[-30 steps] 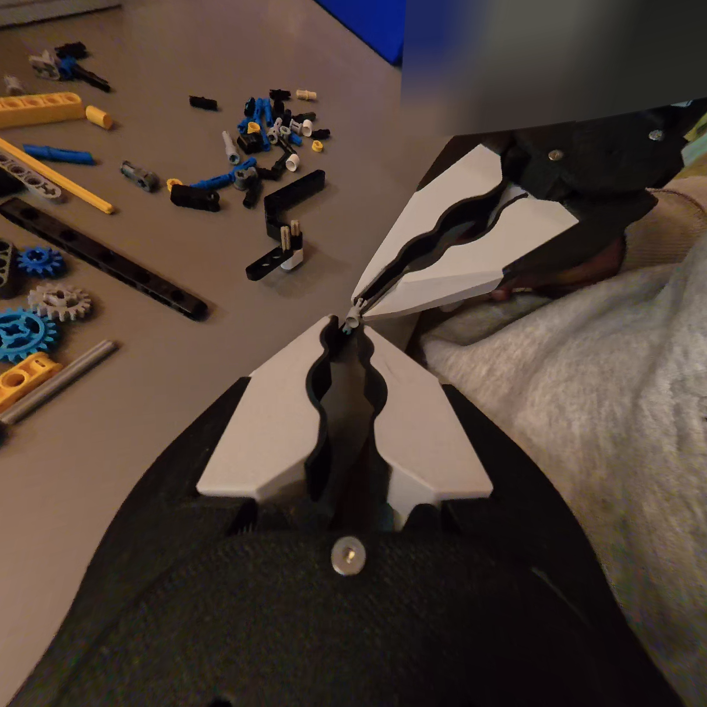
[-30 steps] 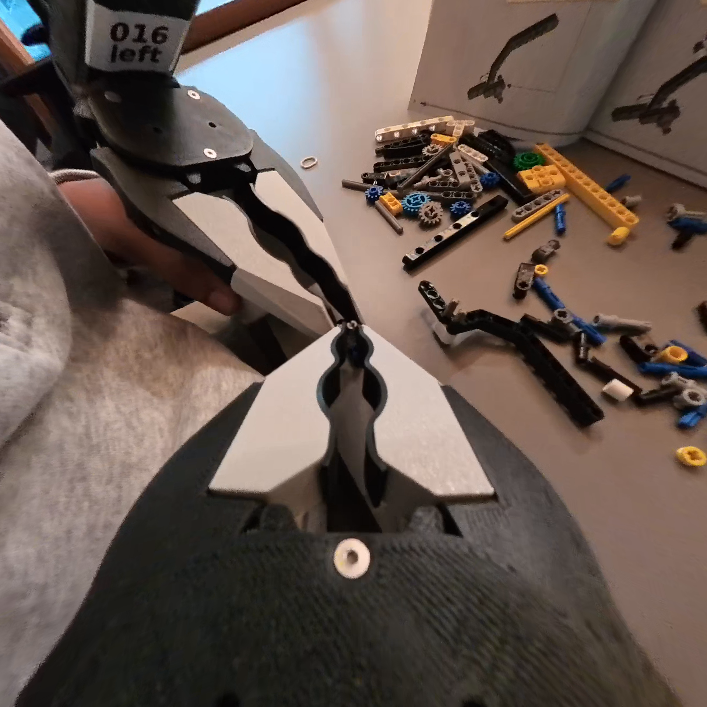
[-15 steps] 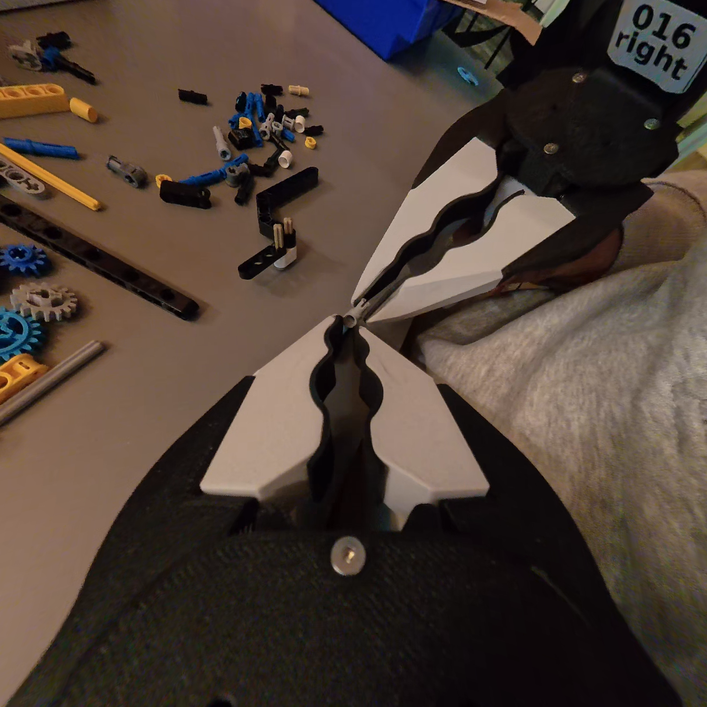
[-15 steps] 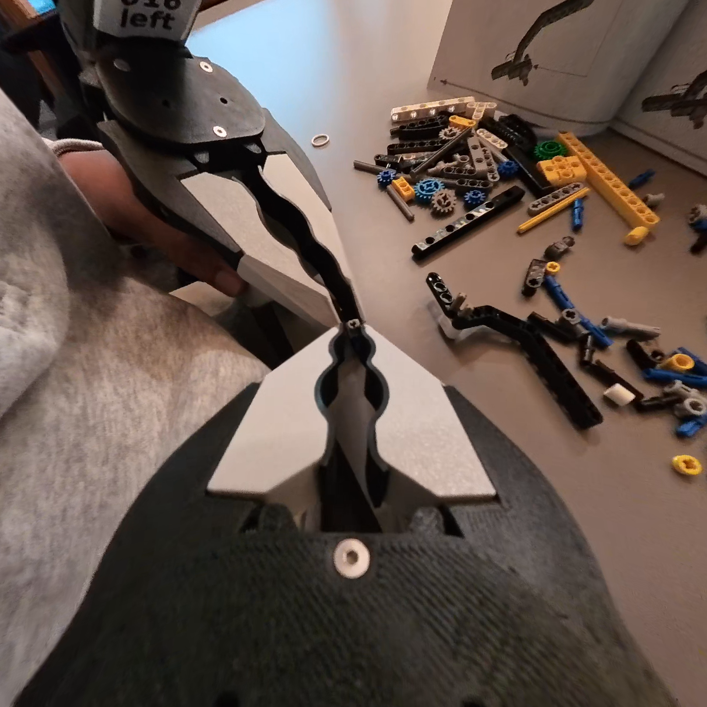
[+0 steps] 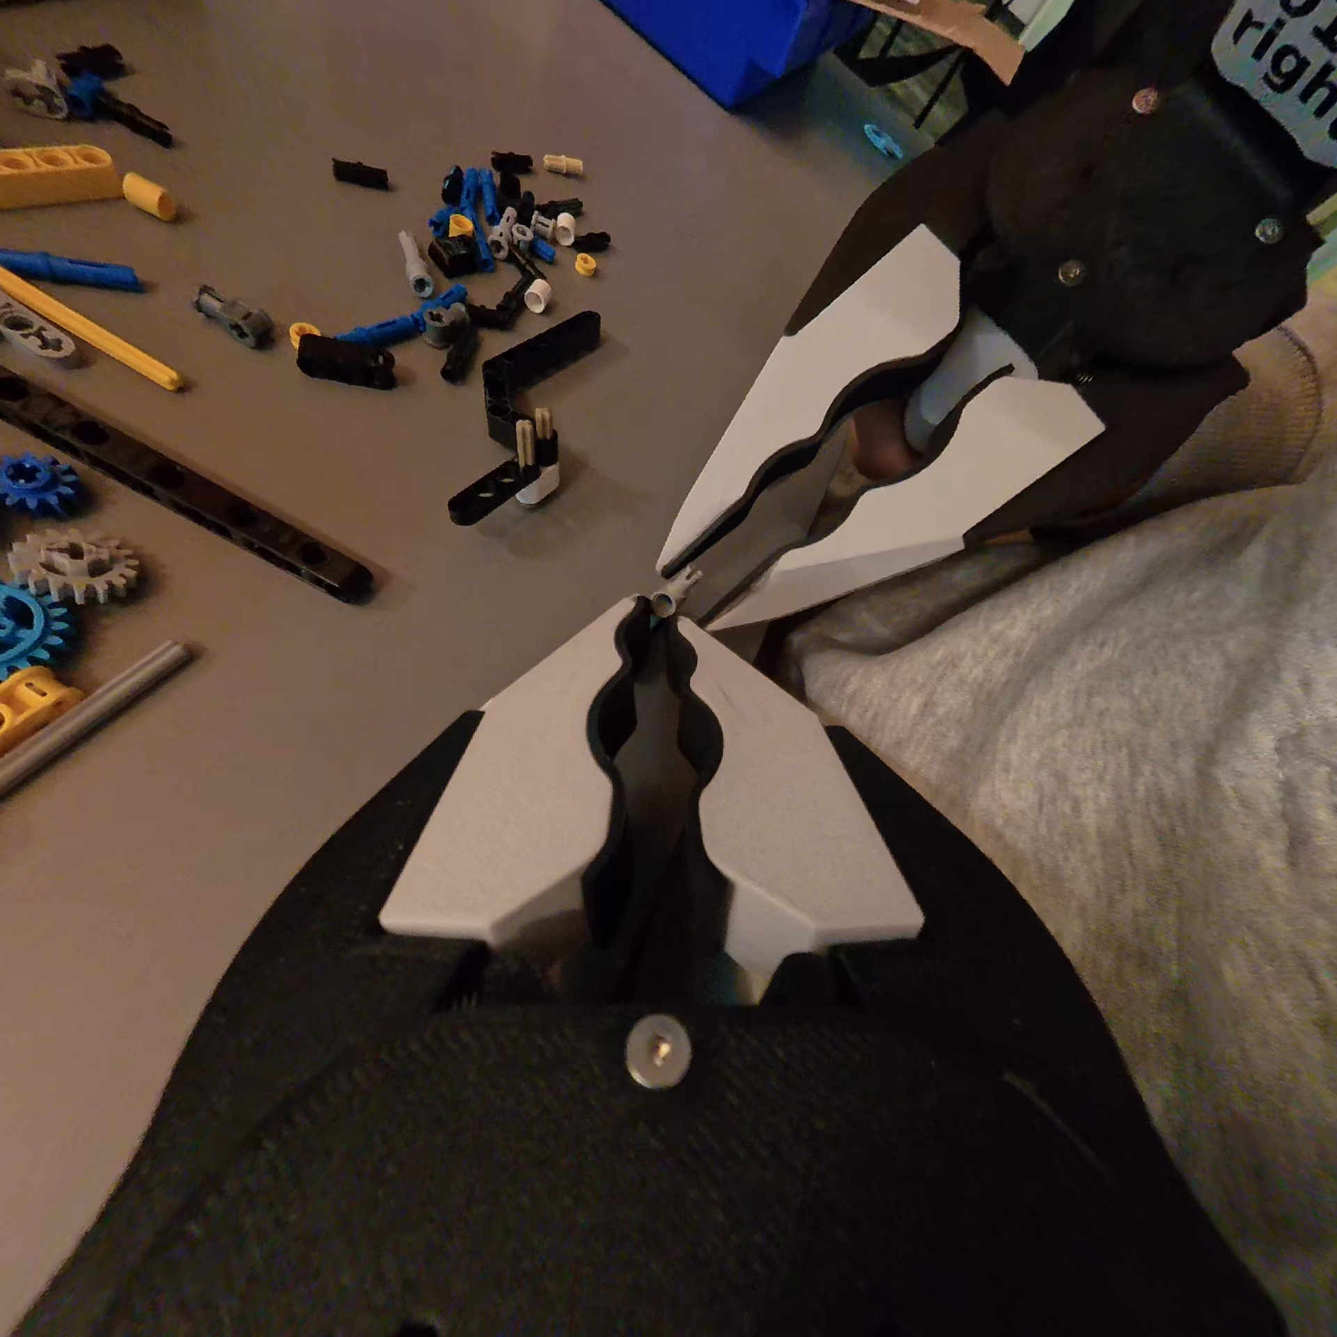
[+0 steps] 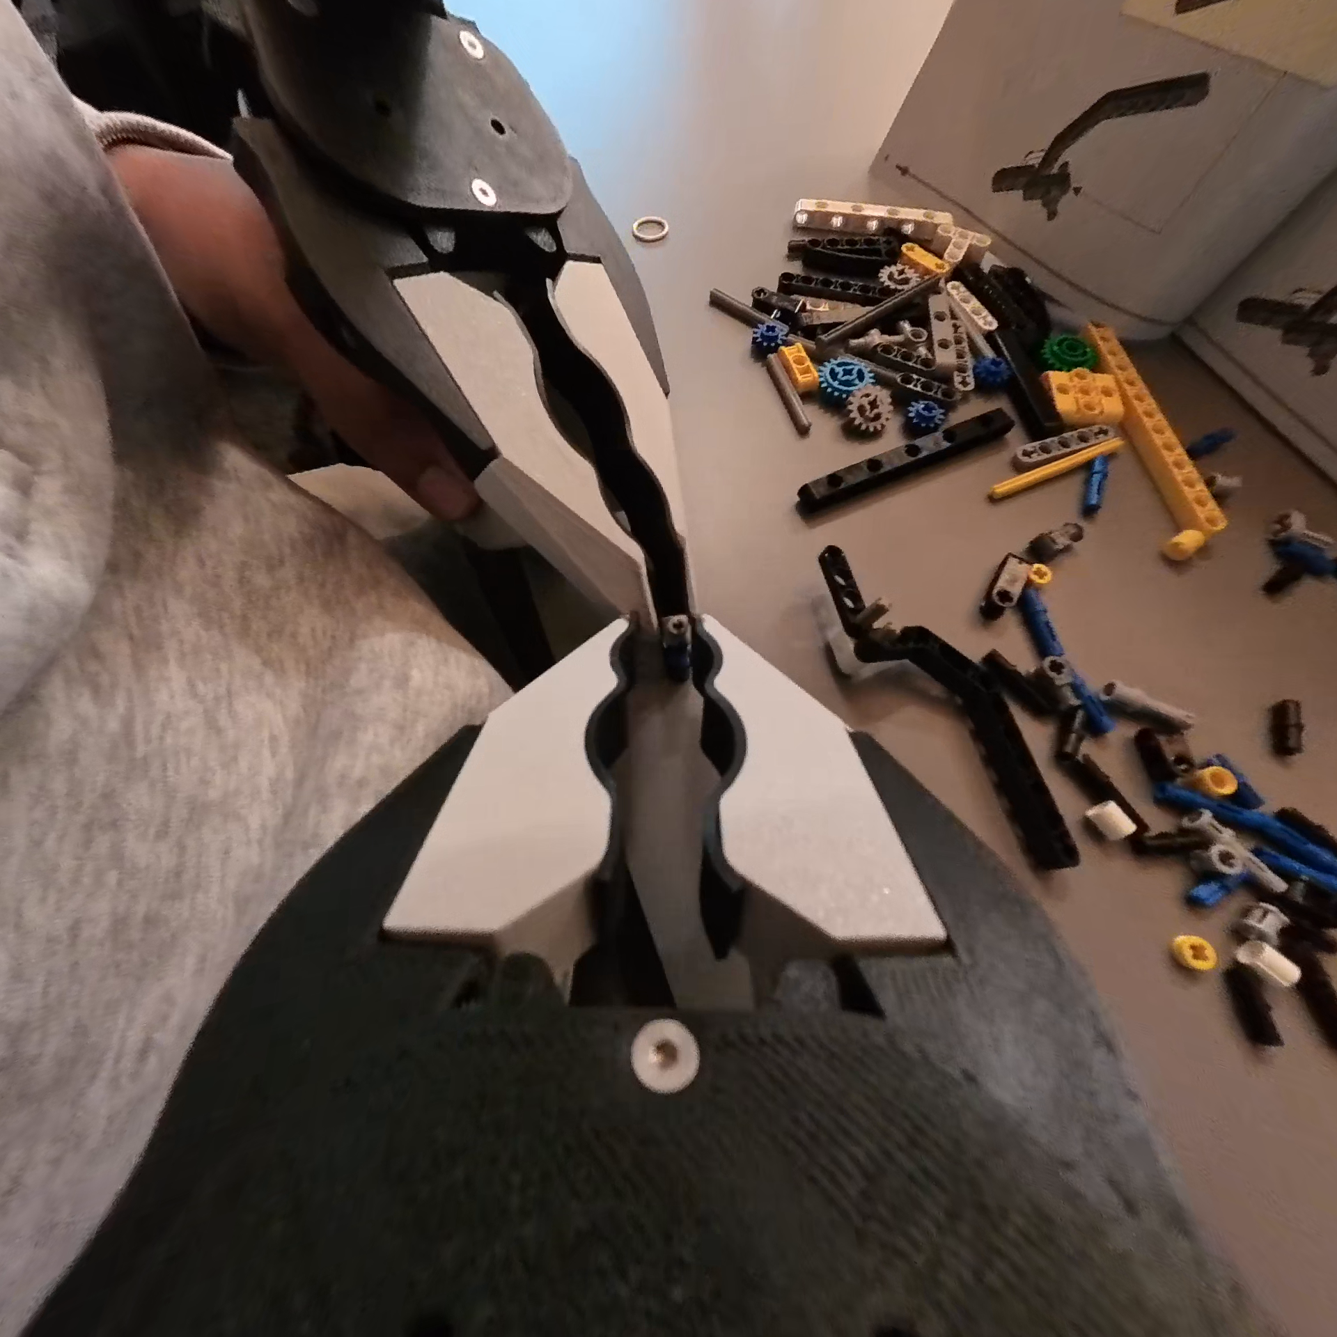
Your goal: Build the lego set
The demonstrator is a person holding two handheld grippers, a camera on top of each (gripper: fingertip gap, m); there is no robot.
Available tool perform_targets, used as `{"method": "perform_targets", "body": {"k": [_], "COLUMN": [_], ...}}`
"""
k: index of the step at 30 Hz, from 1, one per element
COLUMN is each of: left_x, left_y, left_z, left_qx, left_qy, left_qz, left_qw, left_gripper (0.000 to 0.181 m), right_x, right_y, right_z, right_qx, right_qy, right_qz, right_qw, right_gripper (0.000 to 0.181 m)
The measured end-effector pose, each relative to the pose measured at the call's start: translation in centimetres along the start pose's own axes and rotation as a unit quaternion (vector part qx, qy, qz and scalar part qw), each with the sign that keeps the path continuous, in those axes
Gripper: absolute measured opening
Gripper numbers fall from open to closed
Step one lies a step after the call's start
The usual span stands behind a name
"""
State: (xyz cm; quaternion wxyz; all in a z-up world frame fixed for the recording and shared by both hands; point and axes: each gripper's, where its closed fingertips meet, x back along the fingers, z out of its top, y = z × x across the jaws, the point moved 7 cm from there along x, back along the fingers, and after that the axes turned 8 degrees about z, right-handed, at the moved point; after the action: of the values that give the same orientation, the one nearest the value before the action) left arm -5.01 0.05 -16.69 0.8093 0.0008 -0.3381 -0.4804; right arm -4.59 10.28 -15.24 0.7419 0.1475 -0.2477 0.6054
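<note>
My left gripper (image 5: 655, 615) is shut on a small grey connector (image 5: 669, 599) with a blue part, held in the air above the table's near edge. My right gripper (image 5: 687, 597) meets it tip to tip from the upper right. In the right wrist view, the connector (image 6: 676, 626) sits between the tips of my right gripper (image 6: 669, 629), whose jaws stand slightly apart around it. The left gripper (image 6: 669, 611) comes down onto it from above. Whether the right pads touch the piece is hard to tell.
Loose parts lie on the grey table (image 5: 362, 796): a bent black beam (image 5: 521, 376), a long black beam (image 5: 181, 485), gears (image 5: 72, 564), a heap of small pins (image 5: 492, 239). A yellow beam (image 6: 1150, 427) lies near white boxes (image 6: 1085, 145). A grey sleeve (image 5: 1049, 796) is at right. My two grippers' fingertips are within a few centimetres of each other. The yellow beam (image 6: 1150, 427) is about 20 cm from both grippers' fingertips.
Both grippers stay tip to tip on the connector. My right gripper's jaws have parted slightly since half a second ago. The left gripper stays shut. Both have shifted a little.
</note>
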Motion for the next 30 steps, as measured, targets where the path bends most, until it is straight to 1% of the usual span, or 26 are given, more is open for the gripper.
{"method": "perform_targets", "body": {"k": [9, 17, 19, 21, 22, 25, 26, 30], "left_x": [0.0, 0.0, 0.1, 0.3, 0.4, 0.6, 0.6, 0.7], "left_y": [0.0, 0.0, -0.1, -0.2, -0.3, -0.5, -0.6, -0.7], "left_z": [0.0, 0.0, 0.0, 0.1, 0.1, 0.0, -0.1, -0.2], "left_qx": [0.001, 0.005, 0.011, 0.008, 0.007, 0.002, 0.004, 0.017], "left_qy": [0.0, -0.003, -0.005, -0.004, -0.006, -0.009, -0.012, -0.017], "left_qz": [-0.001, -0.003, 0.002, 0.004, 0.011, 0.022, 0.026, 0.019], "left_qw": [1.0, 1.0, 1.0, 1.0, 1.0, 1.0, 1.0, 1.0], "left_gripper": [0.003, 0.001, 0.005, 0.018, 0.019, 0.017, 0.013, 0.006], "right_x": [0.3, 0.2, 0.2, 0.1, 0.1, -0.1, -0.2, -0.5], "right_y": [0.5, 0.3, 0.2, 0.2, 0.2, 0.1, 0.0, 0.0], "right_z": [0.0, 0.2, 0.3, 0.5, 0.6, 0.8, 0.9, 1.5], "right_qx": [-0.013, 0.018, 0.018, 0.014, 0.012, 0.012, 0.011, 0.0], "right_qy": [0.013, -0.009, -0.019, -0.028, -0.032, -0.047, -0.053, -0.085], "right_qz": [0.016, 0.012, 0.008, 0.004, 0.002, -0.008, -0.011, -0.021], "right_qw": [1.0, 1.0, 1.0, 0.999, 0.999, 0.999, 0.998, 0.996], "right_gripper": [0.004, 0.002, 0.002, 0.002, 0.002, 0.002, 0.002, 0.002]}}
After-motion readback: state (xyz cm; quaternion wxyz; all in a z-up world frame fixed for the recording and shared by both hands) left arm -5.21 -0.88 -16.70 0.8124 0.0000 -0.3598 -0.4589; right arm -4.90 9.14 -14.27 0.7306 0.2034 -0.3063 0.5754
